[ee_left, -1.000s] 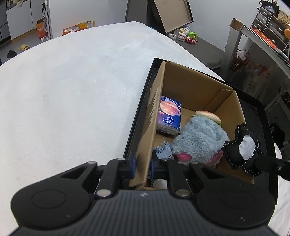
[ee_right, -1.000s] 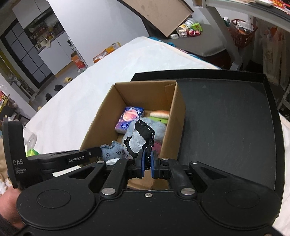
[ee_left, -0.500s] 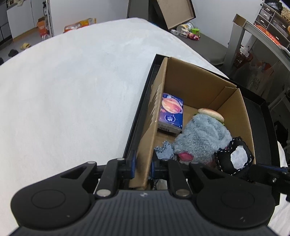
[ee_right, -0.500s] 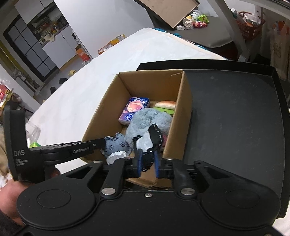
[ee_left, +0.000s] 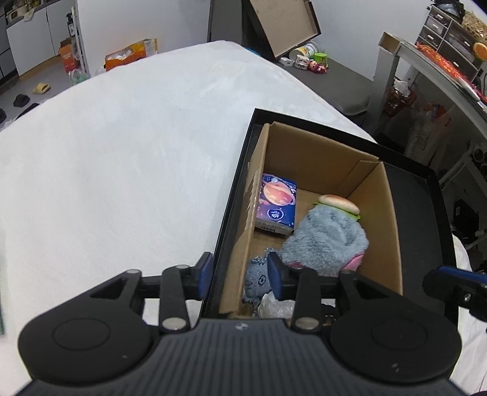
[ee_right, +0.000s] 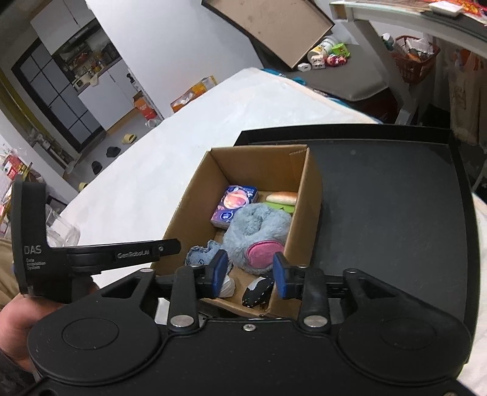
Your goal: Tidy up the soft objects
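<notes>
An open cardboard box (ee_left: 328, 152) (ee_right: 313, 189) stands in a black tray (ee_right: 395, 195). Inside lie a grey furry slipper with pink sole (ee_left: 325, 237) (ee_right: 255, 231), a burger toy (ee_left: 338, 202) (ee_right: 281, 198), a blue tissue pack (ee_left: 277, 207) (ee_right: 234, 205), a denim piece (ee_left: 257, 280) (ee_right: 199, 254) and a black-and-white soft toy (ee_right: 257, 291). My left gripper (ee_left: 239, 275) is open, its fingers astride the box's left wall. My right gripper (ee_right: 249, 271) is open and empty just above the black-and-white toy at the box's near end.
The tray (ee_left: 426, 195) sits on a white padded surface (ee_left: 121, 152). A grey bench with small toys (ee_right: 334, 58) and a leaning board (ee_left: 280, 24) stand beyond. A metal shelf (ee_left: 426, 51) is at the right.
My right gripper opened and dropped the black-and-white toy into the box. My left gripper opened and let go of the box's left wall.
</notes>
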